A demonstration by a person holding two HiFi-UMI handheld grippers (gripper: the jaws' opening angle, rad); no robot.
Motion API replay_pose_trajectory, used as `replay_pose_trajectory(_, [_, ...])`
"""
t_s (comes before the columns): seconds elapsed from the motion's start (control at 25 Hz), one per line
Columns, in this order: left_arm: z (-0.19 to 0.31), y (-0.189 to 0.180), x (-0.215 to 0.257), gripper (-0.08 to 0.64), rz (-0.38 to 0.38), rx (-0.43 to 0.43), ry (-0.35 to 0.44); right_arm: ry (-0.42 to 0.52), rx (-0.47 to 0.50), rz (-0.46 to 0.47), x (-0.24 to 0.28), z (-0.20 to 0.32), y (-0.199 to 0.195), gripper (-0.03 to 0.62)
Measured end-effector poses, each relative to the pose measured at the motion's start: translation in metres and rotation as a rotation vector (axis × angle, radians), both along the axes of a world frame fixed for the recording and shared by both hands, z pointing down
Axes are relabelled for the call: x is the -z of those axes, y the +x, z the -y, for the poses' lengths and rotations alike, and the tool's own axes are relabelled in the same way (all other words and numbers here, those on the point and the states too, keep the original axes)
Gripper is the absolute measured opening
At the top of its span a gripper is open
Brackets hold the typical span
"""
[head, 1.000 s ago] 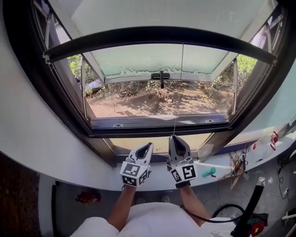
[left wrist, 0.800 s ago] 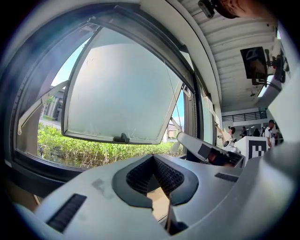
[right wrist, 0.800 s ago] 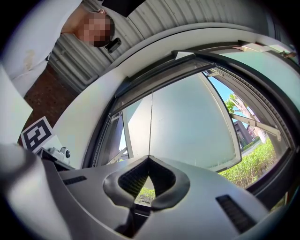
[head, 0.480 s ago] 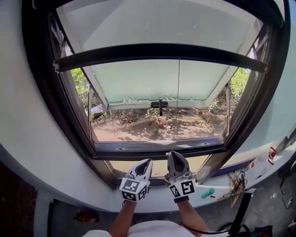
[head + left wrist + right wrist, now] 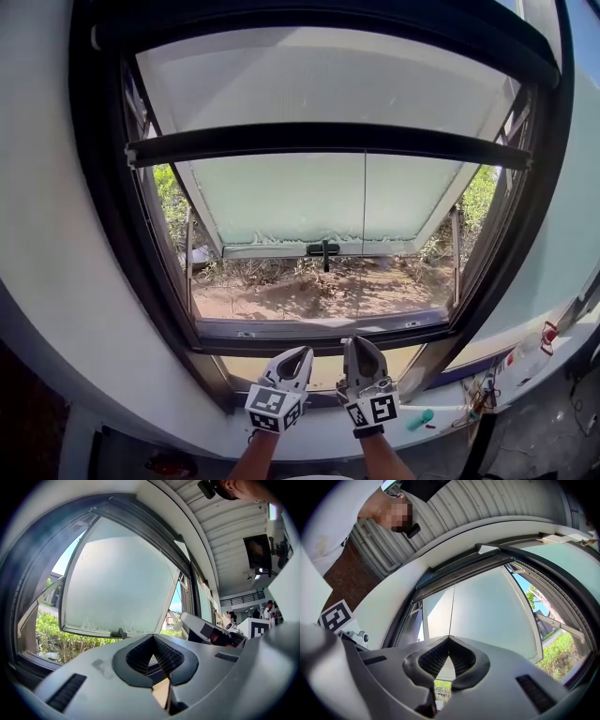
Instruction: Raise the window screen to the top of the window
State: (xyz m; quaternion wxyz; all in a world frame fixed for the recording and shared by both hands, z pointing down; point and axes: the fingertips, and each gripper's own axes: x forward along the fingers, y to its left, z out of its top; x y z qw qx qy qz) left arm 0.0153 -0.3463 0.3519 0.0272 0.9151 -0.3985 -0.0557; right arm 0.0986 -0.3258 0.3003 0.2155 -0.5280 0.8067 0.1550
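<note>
Window point(image 5: 131, 253) ahead, screen bar point(image 5: 328, 141) partway up, right tongs point(image 5: 359, 341) clamped on cord point(image 5: 364, 244), left tongs point(image 5: 304, 351) closed beside them.

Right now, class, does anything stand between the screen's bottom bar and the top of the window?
Nothing visible does. Above the bottom bar, only the screen's own mesh stretches to the top frame. The right gripper is shut on the pull cord below the bar.
</note>
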Motion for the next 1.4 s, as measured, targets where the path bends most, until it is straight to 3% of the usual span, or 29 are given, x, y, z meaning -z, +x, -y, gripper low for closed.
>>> replay_pose_trajectory(0.4, [-0.003,0.008,0.021,0.002,-0.011,-0.02,0.035,0.108,-0.007,-0.013,0.055,-0.004,-0.006,-0.01])
replay_pose_trajectory(0.84, [0.014,-0.011,0.109,0.002,-0.027,0.041,0.174,0.249,-0.035,-0.055,0.135,0.002,-0.01,-0.01])
replay_pose_trajectory(1.04, [0.011,-0.008,0.143,0.002,-0.02,0.037,0.254,0.118,-0.112,-0.241,0.131,0.039,-0.021,-0.011])
replay_pose_trajectory(1.2, [0.009,-0.002,0.133,0.002,-0.006,0.019,0.239,0.018,-0.085,-0.225,0.092,0.046,-0.024,-0.009])
replay_pose_trajectory(1.4, [0.015,-0.014,0.084,0.002,0.024,0.068,0.158,-0.092,-0.079,-0.243,0.043,0.044,-0.024,-0.01])
